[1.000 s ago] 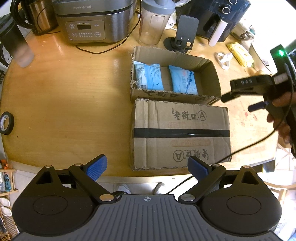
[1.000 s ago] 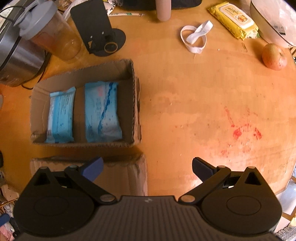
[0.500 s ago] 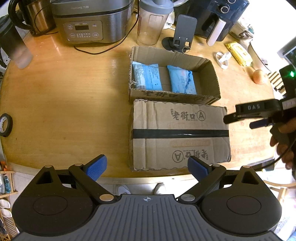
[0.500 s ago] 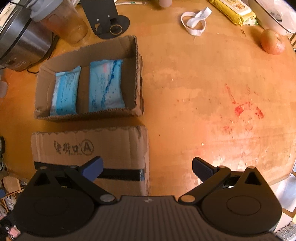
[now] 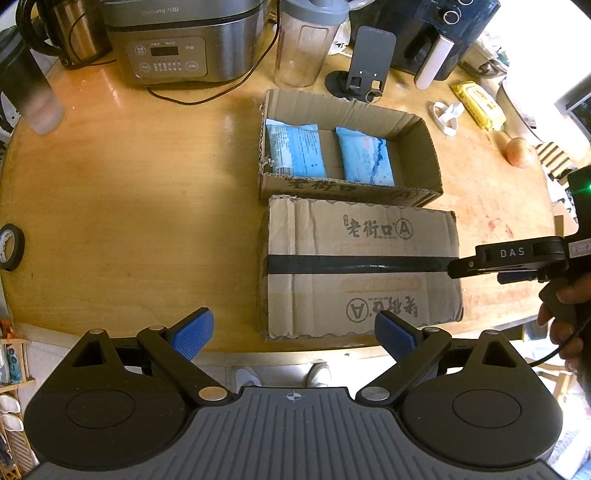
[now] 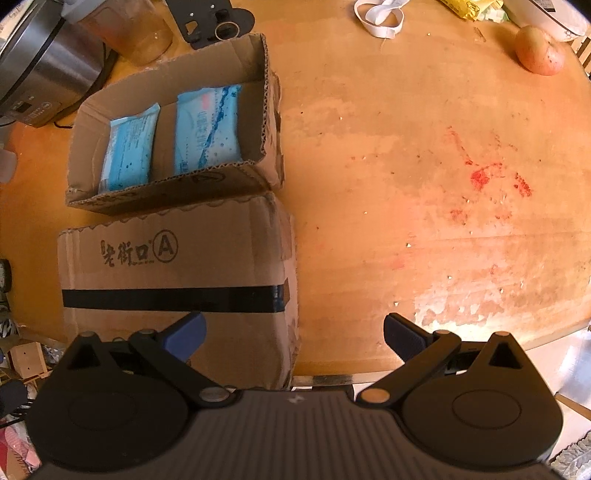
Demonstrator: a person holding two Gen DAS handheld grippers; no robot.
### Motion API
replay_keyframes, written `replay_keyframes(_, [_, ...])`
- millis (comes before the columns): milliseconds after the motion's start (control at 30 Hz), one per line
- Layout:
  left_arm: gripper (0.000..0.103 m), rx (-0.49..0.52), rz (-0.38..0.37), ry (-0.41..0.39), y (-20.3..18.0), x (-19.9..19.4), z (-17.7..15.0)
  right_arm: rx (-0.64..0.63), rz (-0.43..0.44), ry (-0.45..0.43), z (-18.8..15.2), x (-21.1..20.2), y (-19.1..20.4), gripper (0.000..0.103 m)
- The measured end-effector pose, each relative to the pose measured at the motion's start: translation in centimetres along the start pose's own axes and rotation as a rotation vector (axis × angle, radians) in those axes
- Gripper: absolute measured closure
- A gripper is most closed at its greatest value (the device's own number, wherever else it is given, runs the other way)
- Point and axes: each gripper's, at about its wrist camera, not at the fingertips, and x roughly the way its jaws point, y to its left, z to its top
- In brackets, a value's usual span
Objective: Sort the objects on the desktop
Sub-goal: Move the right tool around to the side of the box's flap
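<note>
- Left gripper [image 5: 293, 330]: jaws spread wide, nothing between the blue pads; it hangs over the near edge of the wooden surface [image 5: 129, 177], in front of the closed carton.
- Right gripper [image 6: 293, 334]: jaws released, nothing held; it sits over the near right part of the surface, just right of the closed carton. In the left wrist view it appears at the right edge, held by a hand [image 5: 565, 317].
- Closed carton [image 5: 362, 266]: lies flat near the front edge — sealed with a black tape band across its top.
- Open carton [image 5: 424, 147]: stands directly behind the closed carton, touching it. Inside lie two blue packets side by side — left packet [image 5: 293, 149], right packet [image 5: 364, 157].
- Far side: a rice cooker [image 5: 177, 40], a clear lidded cup [image 5: 301, 48] and a dark phone stand [image 5: 364, 62].
- Far right: a white strap loop [image 6: 380, 16], a yellow wipes pack [image 5: 478, 105] and a round fruit [image 6: 539, 51], all well apart from the cartons.
- Left edge: a roll of black tape [image 5: 11, 245].
</note>
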Motion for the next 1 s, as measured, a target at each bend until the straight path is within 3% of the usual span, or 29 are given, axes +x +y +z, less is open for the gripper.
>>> replay_keyframes(400, [0.007,-0.016,-0.04,0.067,0.6,1.4,1.0,-0.006,0.019,-0.024,-0.5,-0.4,0.2,0.0])
replay_keyframes(1000, [0.007,-0.062,-0.114,0.132,1.7,4.5,5.4,0.011,0.056,-0.041,-0.7,-0.7,-0.1,0.0])
